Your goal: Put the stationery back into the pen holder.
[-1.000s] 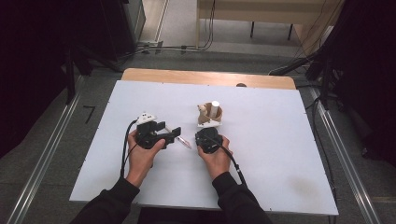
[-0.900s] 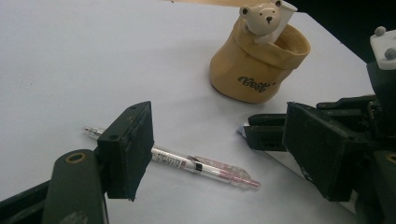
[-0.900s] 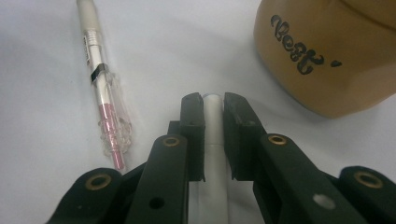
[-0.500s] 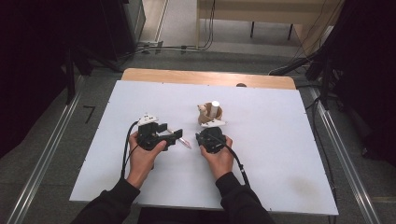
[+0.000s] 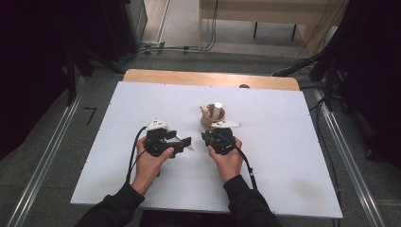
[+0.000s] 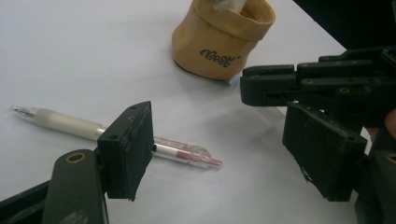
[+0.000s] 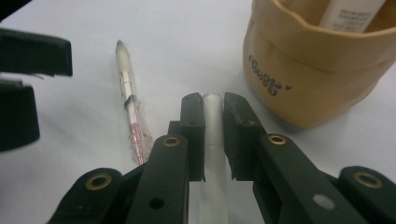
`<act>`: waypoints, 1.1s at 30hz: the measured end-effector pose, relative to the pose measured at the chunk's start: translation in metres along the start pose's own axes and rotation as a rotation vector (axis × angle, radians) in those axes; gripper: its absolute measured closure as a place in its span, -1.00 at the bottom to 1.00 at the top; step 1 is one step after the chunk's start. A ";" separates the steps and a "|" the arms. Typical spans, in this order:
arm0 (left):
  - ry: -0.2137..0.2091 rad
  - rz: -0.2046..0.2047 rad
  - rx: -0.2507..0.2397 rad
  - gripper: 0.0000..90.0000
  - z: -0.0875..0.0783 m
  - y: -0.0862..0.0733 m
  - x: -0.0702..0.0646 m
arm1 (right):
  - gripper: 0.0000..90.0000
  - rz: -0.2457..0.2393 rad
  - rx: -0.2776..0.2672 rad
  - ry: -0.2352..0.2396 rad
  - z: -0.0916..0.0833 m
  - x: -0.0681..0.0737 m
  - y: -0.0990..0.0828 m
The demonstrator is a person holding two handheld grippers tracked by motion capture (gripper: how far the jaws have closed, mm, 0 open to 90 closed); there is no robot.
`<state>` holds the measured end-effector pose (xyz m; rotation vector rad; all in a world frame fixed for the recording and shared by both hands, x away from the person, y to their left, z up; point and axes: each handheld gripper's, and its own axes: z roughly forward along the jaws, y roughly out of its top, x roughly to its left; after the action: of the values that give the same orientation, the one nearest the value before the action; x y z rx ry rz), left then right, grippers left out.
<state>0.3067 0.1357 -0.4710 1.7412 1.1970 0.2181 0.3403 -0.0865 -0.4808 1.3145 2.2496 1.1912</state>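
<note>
We see the right gripper [image 7: 213, 122] closed on a white pen [image 7: 212, 140], its long axis pointing along the jaws, the tan pouch [image 7: 308, 70] just beyond near the worktop's [image 5: 283, 156] middle, while the left gripper [image 6: 224, 154] stands open.

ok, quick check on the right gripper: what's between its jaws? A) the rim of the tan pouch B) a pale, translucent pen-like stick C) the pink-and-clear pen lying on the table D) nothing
B: in the right gripper view the right gripper is shut on a pale translucent stick, while the pink-and-clear pen lies loose on the table and the tan pouch stands apart.
</note>
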 end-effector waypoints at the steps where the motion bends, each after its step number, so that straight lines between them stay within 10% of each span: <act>1: -0.003 -0.001 0.002 -0.44 0.000 0.000 -0.002 | 0.71 0.001 -0.003 0.004 -0.001 -0.001 0.000; 33: -0.180 -0.019 0.124 -0.38 0.038 -0.016 -0.049 | 0.71 0.025 -0.100 0.062 -0.020 0.003 0.015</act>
<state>0.2953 0.0744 -0.4853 1.8144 1.1144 -0.0256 0.3358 -0.0901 -0.4566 1.2882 2.1902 1.3530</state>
